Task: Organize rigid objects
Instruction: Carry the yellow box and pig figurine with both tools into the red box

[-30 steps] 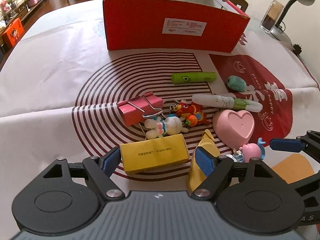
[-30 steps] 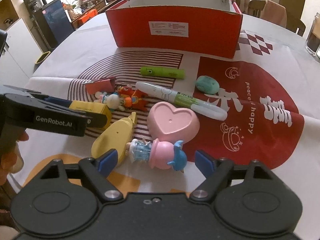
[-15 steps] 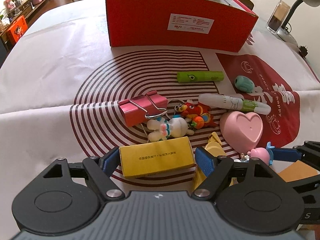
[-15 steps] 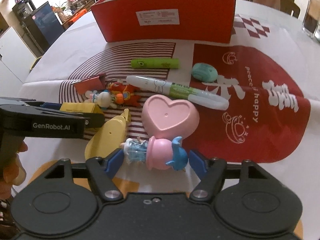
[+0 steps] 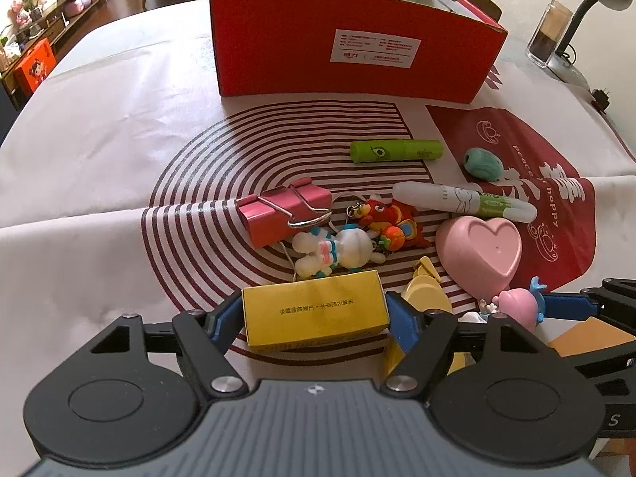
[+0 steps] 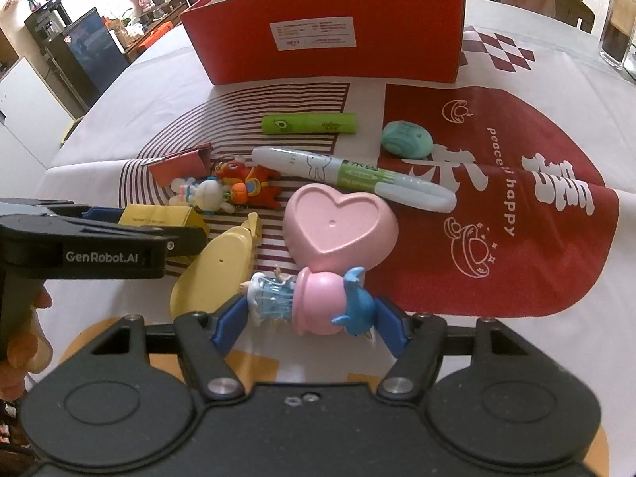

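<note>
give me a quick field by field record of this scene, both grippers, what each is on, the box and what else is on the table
left gripper: blue fingers against both ends of the yellow box, on the cloth
right gripper: fingers around the pink figurine, lying on its side
red box: open top, far side of the table, contents not visible
loose items: pink binder clip, white rabbit toy, orange keychain toy, green tube, teal eraser, marker, pink heart dish, yellow banana-shaped case
surface: patterned tablecloth
</note>
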{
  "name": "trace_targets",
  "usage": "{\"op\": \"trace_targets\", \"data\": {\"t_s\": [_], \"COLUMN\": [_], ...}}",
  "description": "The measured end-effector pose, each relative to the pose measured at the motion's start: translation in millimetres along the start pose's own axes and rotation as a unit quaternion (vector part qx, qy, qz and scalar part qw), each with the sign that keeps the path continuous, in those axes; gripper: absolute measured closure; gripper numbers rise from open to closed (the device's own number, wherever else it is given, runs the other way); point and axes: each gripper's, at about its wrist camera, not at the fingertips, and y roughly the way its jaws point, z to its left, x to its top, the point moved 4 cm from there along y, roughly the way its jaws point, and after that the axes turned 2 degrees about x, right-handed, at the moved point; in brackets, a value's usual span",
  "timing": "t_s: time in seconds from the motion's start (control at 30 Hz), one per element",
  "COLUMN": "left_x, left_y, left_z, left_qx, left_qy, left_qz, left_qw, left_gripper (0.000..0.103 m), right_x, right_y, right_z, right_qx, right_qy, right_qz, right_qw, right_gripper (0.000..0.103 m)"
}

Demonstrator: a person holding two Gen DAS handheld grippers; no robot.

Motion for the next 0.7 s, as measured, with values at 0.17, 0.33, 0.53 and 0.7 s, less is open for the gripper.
{"op": "trace_targets", "data": {"t_s": [0.17, 0.33, 0.53, 0.7], "left_x": [-2, -2, 7, 23], "left_y": [-5, -15, -34, -53], "left_z": [4, 6, 5, 4], "left_qx": [-0.004, -0.006, -0.011, -0.010], "left_qy": [-0.007, -0.010, -0.008, -0.006], "left_qz": [-0.002, -0.007, -0.018, -0.035], "left_qw": [1.0000, 0.9999, 0.9997, 0.9993], "left_gripper": [0.028, 0.028, 0.028, 0.028], "right_x": [-3, -1, 14, 35], "right_y": [-5, -18, -42, -62], "right_z": [-1, 0, 4, 6], "right_qx": [0.000, 0.001, 0.005, 0.000], "right_qy": [0.006, 0.010, 0.009, 0.002], "right_qz": [-0.005, -0.016, -0.033, -0.049], "right_qw": [1.000, 1.000, 0.999, 0.999], "right_gripper": [0.035, 0.035, 0.035, 0.035]}}
